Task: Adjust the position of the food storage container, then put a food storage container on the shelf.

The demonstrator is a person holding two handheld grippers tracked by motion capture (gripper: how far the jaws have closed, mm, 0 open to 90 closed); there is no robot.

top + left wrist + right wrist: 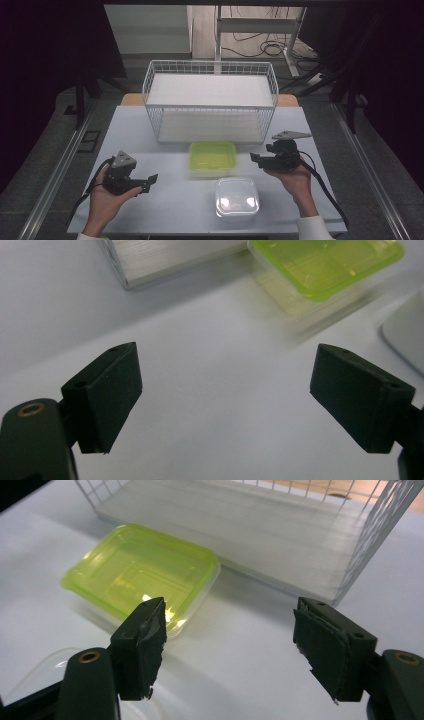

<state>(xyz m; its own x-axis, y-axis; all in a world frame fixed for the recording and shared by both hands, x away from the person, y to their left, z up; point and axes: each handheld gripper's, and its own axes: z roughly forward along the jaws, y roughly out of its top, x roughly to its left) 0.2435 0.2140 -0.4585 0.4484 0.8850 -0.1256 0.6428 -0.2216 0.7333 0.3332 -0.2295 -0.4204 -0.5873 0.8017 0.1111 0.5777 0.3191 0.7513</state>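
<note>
Risk, principal: green-lidded container (212,158), at tabletop (150,200) centre, sits just in front of wire basket (210,100) (basket at its 12 o'clock) w/ clear-lidded container (237,197) near at its 5 o'clock. Both boxes look thin, smooth plastic; a pinch on a lid rim could pop the lid off or let the box skid across the slick tabletop, and a push toward 12 o'clock would jam it against the basket wires. Right tongs (255,158), at the green box's 3 o'clock, are released, jaws spread wide w/ nothing between them. Left tongs (151,181), at its 8 o'clock, likewise released and empty over bare tabletop. Approach from 3 o'clock also risks clipping the clear-lidded box if the hand drops low. Markings: no brand, label or legible writing on either box, basket or tongs.
</note>
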